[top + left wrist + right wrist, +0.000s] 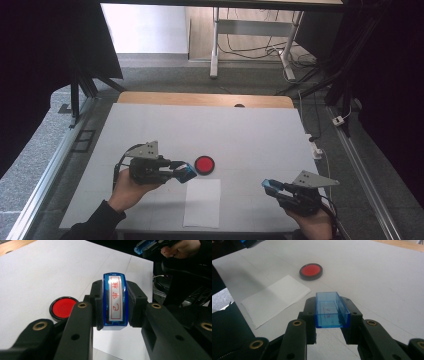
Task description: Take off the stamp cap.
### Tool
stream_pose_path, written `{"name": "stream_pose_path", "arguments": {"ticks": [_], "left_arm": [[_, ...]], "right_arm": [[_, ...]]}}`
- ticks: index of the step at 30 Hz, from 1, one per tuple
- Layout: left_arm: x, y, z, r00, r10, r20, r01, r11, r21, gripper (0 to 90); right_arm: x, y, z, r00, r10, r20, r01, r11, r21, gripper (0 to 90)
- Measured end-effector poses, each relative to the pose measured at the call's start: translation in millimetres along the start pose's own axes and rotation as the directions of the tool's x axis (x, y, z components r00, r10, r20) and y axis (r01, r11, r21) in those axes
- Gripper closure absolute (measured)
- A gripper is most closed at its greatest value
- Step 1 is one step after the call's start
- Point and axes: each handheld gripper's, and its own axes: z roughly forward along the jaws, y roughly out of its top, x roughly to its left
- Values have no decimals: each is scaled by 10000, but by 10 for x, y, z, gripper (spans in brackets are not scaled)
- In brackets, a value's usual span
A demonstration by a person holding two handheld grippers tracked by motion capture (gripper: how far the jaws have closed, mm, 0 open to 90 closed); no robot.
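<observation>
Stamp [115, 301] clamped level in left claw [188, 173] beside ink pad [204, 164]; right claw [332, 315] grips blue cap [331, 310] low

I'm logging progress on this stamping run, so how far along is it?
Done: the blue cap is off and held in the right gripper. In hand: the left gripper grips the stamp, red characters facing its camera, right beside the red ink pad. Left, it seems: inking the stamp, then pressing it on the white paper, which looks unmarked.
</observation>
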Motion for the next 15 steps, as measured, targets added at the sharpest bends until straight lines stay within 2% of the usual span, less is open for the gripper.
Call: {"name": "stream_pose_path", "arguments": {"ticks": [5,15], "left_arm": [[2,0,4,10000,-16,-36,16,10000,56,700],[8,-1,3,9999,-64,-129,65,9999,92,701]], "right_arm": [[-27,-65,-59,9995,217,226,-219,9997,69,690],[-52,-174,-109,9989,373,266,-385,9982,466,690]]}}
